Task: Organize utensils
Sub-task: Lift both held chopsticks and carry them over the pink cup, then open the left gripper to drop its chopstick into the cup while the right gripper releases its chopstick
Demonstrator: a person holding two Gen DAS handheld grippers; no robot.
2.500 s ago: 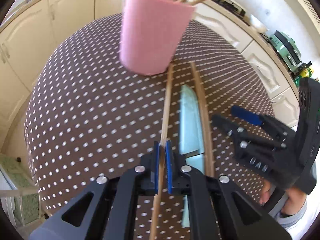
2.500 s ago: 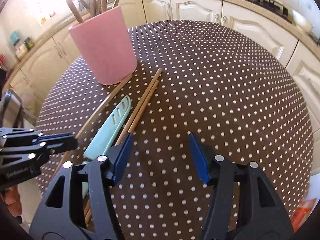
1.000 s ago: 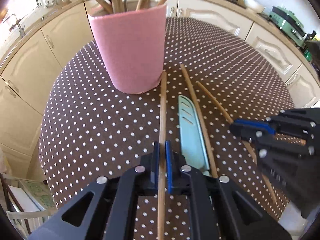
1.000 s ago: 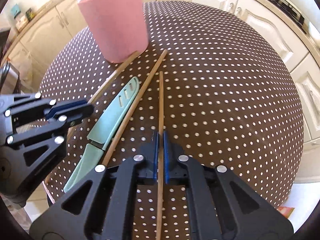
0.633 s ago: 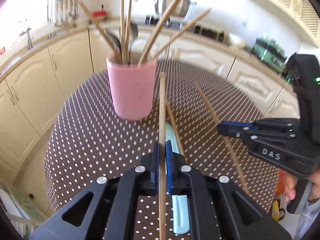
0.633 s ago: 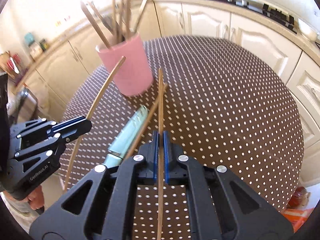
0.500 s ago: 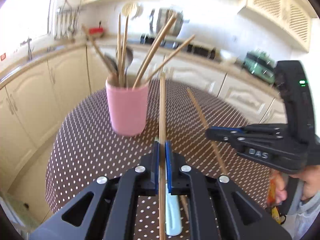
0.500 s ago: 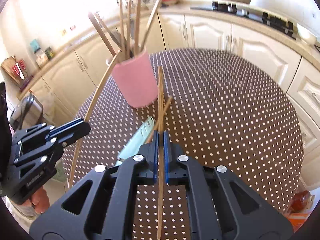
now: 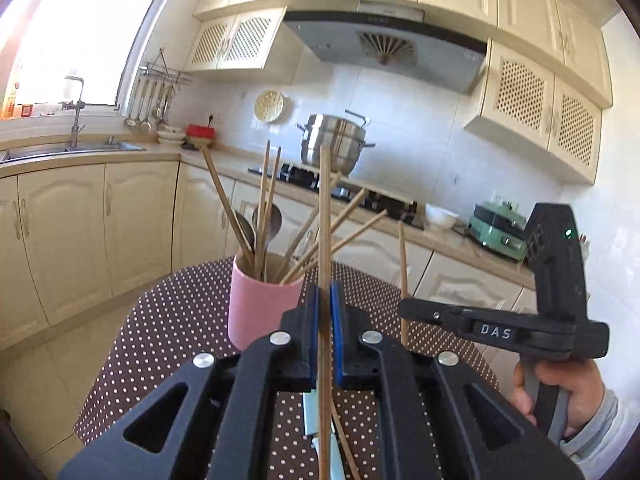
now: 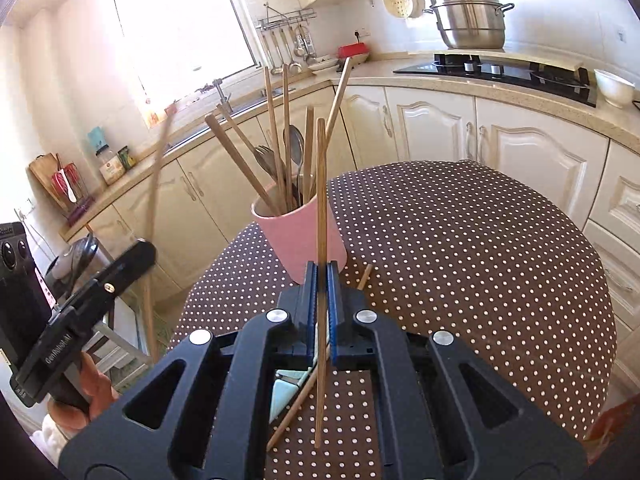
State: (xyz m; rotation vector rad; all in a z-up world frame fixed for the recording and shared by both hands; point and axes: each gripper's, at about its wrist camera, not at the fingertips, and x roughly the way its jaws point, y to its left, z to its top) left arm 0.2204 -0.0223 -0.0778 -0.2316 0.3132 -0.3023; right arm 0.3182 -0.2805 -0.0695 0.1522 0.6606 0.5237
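A pink cup (image 9: 260,308) (image 10: 304,232) full of wooden chopsticks and metal spoons stands on the dotted table. My left gripper (image 9: 324,312) is shut on a wooden chopstick (image 9: 325,216), held upright above the table in front of the cup. My right gripper (image 10: 321,296) is shut on another chopstick (image 10: 321,184), also upright. The right gripper shows in the left wrist view (image 9: 412,310) with its chopstick (image 9: 403,264). A mint green knife (image 10: 284,394) and a third chopstick (image 10: 304,396) lie on the table under the grippers.
The round table (image 10: 480,248) has a brown cloth with white dots. Cream kitchen cabinets (image 10: 440,128) and a counter with a hob (image 10: 500,70) and steel pot (image 10: 468,12) run behind it. A sink (image 9: 72,148) is at the left.
Both grippers have lifted their chopsticks off the table and tilted them upright, rising well above the table. The knife and one chopstick stayed on the table.
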